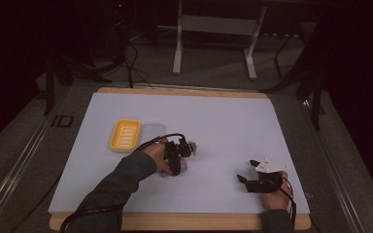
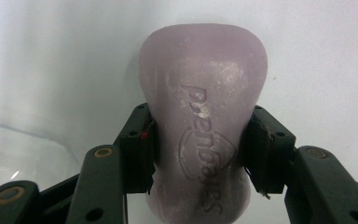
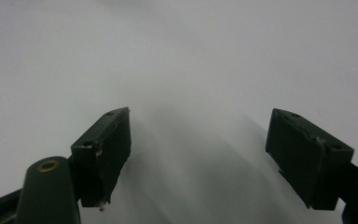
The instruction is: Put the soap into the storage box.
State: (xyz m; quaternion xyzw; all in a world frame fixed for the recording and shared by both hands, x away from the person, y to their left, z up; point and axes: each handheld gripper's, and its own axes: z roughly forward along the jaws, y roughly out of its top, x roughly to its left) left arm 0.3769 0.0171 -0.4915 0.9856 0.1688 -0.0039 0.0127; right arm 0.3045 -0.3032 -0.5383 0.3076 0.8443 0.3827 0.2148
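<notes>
Waisted lilac soap bar (image 2: 203,126), embossed lettering, clamped by left hand-held gripper (image 2: 200,154)

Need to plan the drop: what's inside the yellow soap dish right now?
The yellow soap dish shows only its ridged floor, with nothing lying in it. The soap bar sits clamped in the left tongs.

A yellow ribbed soap dish (image 1: 124,135) lies on the left half of the white table sheet (image 1: 223,121), with a clear lid (image 1: 151,132) just beside it on its right. The sheet covers a wooden board (image 1: 184,222) whose edge shows at front and back. Beyond the table, a white metal stand (image 1: 213,29) rests on the grey floor, with black cables (image 1: 135,63) trailing near it.
</notes>
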